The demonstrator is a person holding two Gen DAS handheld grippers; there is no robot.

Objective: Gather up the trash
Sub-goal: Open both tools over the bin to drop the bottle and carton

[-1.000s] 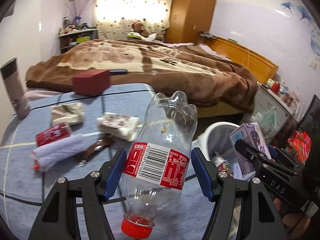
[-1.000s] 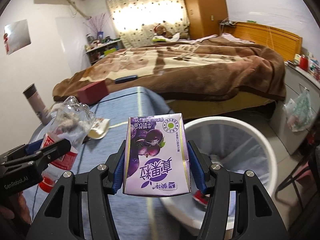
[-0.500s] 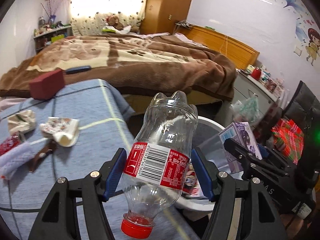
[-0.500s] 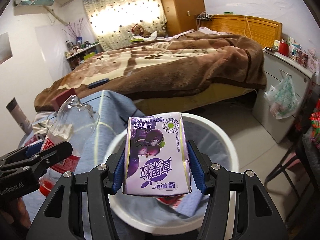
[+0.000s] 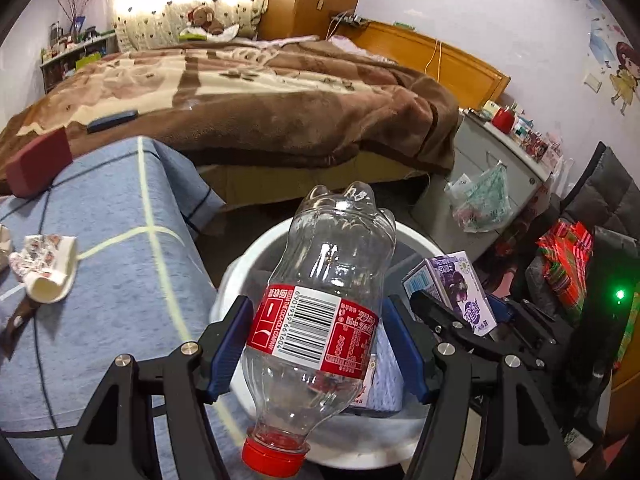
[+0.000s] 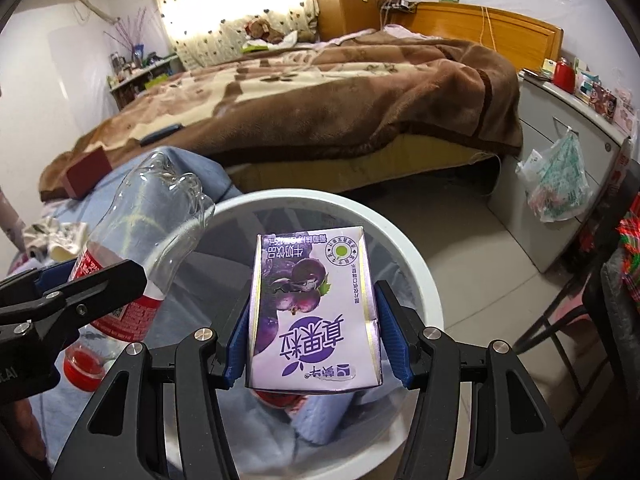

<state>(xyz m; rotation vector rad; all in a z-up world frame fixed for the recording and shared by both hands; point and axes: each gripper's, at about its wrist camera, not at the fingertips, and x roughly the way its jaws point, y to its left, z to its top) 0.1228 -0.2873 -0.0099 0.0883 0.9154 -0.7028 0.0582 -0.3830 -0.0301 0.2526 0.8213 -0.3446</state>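
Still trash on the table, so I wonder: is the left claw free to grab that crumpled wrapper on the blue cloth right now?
Probably not yet. The left claw is shut on the plastic bottle over the white bin; the crumpled wrapper lies unobstructed off to its left.

A clear bottle [image 5: 328, 280] with red label, purple carton [image 6: 314, 312], white bin [image 6: 420, 272], brown-and-cream blanket [image 5: 260, 100].

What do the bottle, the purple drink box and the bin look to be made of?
Bottle: clear, glossy thin plastic; you see through it, with a printed label and a red cap. Drink box: likely coated cardboard, with sharp folded edges, a slight sheen and printed faces. Bin: probably smooth white plastic, judging by its even moulded rim.
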